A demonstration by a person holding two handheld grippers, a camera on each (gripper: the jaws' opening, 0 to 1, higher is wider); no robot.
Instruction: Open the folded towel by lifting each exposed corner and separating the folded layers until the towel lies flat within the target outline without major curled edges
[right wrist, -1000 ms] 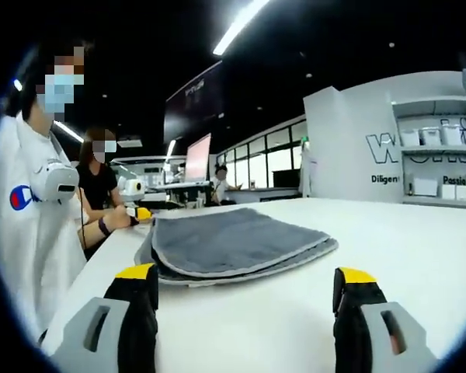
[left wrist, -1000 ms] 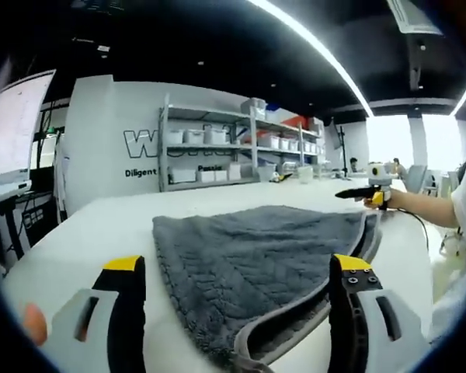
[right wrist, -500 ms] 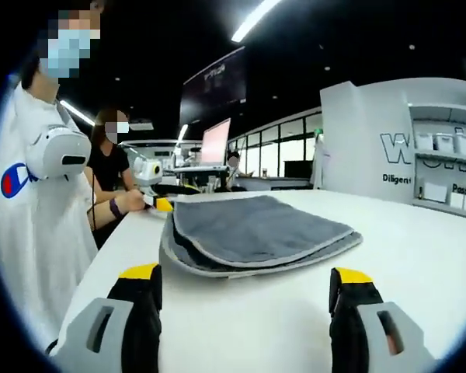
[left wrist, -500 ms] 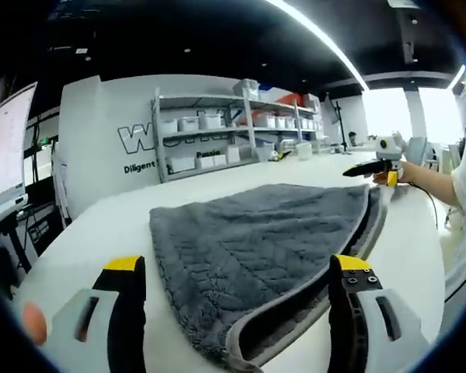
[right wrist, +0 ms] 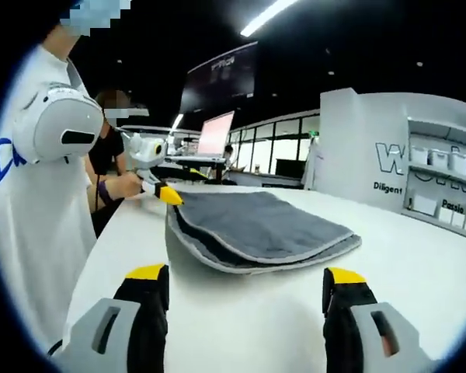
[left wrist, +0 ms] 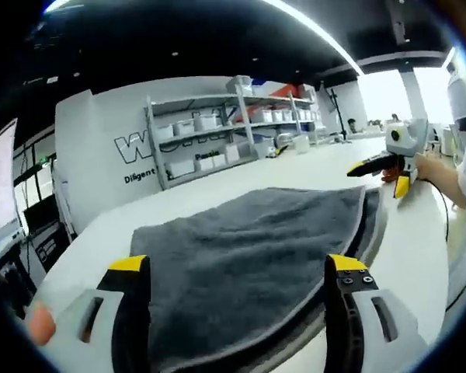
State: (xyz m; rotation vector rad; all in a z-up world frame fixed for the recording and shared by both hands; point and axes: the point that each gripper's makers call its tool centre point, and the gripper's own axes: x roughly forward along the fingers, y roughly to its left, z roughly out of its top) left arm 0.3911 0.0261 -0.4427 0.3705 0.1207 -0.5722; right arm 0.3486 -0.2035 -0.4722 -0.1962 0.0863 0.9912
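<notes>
Item: my left gripper (left wrist: 231,311), jaws spread wide with yellow-tipped ends, nothing between them; the near edge of the towel (left wrist: 248,256) lies in the gap just ahead of the tips, not yet pinched. Item: my right gripper (right wrist: 241,315), jaws likewise spread and empty, hovering above bare table (right wrist: 419,264) with the towel's rounded near edge ahead of the tips and apart from them. In the right gripper view the left gripper sits at the towel's far corner, yellow tip at the cloth; whether it touches I cannot tell. Item: towel, grey terry with a paler bound hem, folded into several stacked layers, lying on the white table; the right gripper view shows the layer edges fanned one above another along the near side. I see no target outline on the table. Handling, my judgement: soft, limp and light, with no stiffness to carry a lift across its width, so a raised corner will drape and drag the layers beneath unless only the top ply is taken. The pile should give decent friction to the jaws. Best hold, I judge: the bound hem at an exposed corner of the uppermost layer, one corner per gripper, pinched shallow so the lower plies stay down. Beyond: shelving with white bins (left wrist: 210,144), lettered wall.
</notes>
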